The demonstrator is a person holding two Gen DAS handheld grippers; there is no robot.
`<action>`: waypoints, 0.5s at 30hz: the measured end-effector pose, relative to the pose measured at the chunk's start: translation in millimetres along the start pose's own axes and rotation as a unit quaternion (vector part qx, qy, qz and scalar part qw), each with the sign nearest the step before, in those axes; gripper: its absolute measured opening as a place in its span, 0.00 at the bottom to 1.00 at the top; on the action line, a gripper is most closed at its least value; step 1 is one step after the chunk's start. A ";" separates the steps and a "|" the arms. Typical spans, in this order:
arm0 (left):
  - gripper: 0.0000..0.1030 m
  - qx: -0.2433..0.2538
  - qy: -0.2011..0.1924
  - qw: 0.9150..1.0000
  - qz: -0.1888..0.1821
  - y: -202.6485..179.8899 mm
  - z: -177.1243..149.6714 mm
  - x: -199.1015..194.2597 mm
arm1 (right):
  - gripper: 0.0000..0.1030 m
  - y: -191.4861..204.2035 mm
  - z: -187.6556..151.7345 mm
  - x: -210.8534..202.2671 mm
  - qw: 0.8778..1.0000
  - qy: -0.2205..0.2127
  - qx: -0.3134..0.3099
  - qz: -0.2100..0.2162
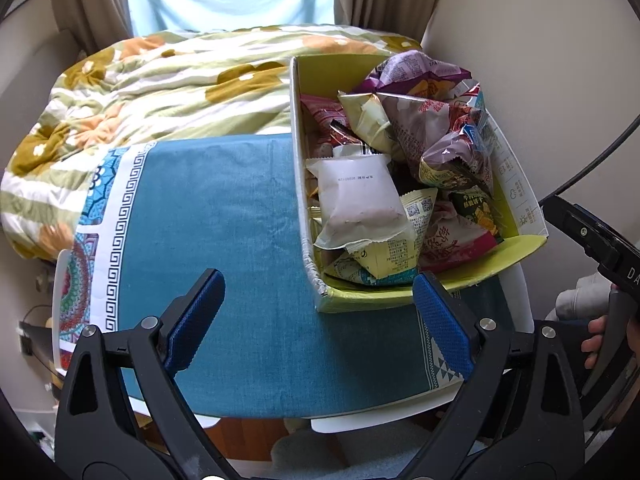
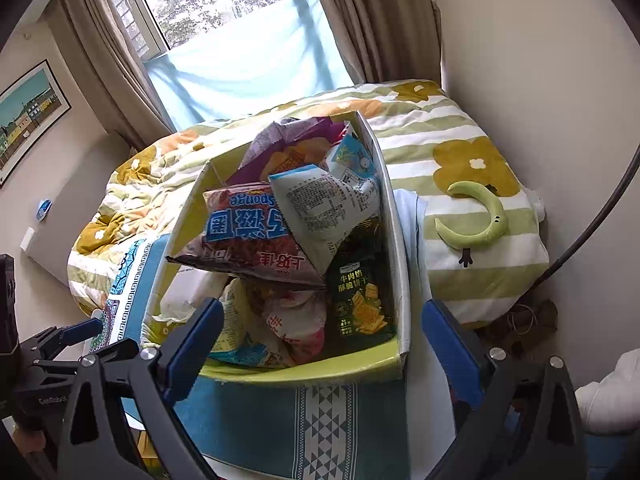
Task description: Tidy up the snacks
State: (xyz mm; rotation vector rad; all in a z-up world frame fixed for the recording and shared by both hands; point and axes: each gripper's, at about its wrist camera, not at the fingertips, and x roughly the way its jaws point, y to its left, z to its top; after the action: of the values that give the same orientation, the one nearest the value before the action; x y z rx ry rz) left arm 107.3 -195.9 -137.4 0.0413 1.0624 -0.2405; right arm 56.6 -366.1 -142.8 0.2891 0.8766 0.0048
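A yellow-green cardboard box (image 1: pixel 516 184) full of snack packets stands on the right of a small table with a blue cloth (image 1: pixel 224 240). A white packet (image 1: pixel 356 204) lies on top near its left wall. In the right wrist view the box (image 2: pixel 304 372) holds a red packet (image 2: pixel 256 236), a pale blue packet (image 2: pixel 320 208) and a dark green cracker packet (image 2: pixel 360 300). My left gripper (image 1: pixel 316 320) is open and empty over the cloth, just before the box's near corner. My right gripper (image 2: pixel 320 344) is open and empty, its fingers either side of the box's near end.
A bed with a flowered green and white quilt (image 1: pixel 168 92) lies behind the table, under a curtained window (image 2: pixel 224 12). A green crescent plush (image 2: pixel 480 216) lies on the bed at right. A wall stands close on the right. The right gripper's body (image 1: pixel 600 248) shows at the left view's edge.
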 end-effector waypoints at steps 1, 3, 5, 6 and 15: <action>0.92 0.003 -0.008 1.000 0.002 3.0 -1.1 -7.5 | 0.96 4.0 -0.2 -5.2 1.000 -0.006 -0.003 -0.003; 0.92 0.005 -0.026 1.000 0.006 10.3 -3.3 -26.3 | 0.96 13.6 -3.0 -17.9 1.000 -0.018 -0.007 -0.007; 0.92 0.005 -0.049 0.999 0.011 19.5 -7.1 -49.7 | 0.96 26.1 -6.6 -33.2 0.999 -0.031 -0.011 -0.006; 0.92 0.004 -0.061 0.998 0.013 24.5 -9.6 -62.6 | 0.96 33.4 -8.4 -42.1 0.999 -0.039 -0.013 -0.005; 1.00 -0.008 -0.181 0.982 0.046 72.6 -56.7 -176.5 | 1.00 114.6 -39.1 -123.2 0.992 -0.110 -0.054 -0.024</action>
State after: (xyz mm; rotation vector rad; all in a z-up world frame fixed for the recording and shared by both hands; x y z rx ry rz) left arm -7.6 -85.8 -17.7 0.0307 0.6974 -0.1476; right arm -39.1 -261.3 -44.2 0.1637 0.6610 -0.0246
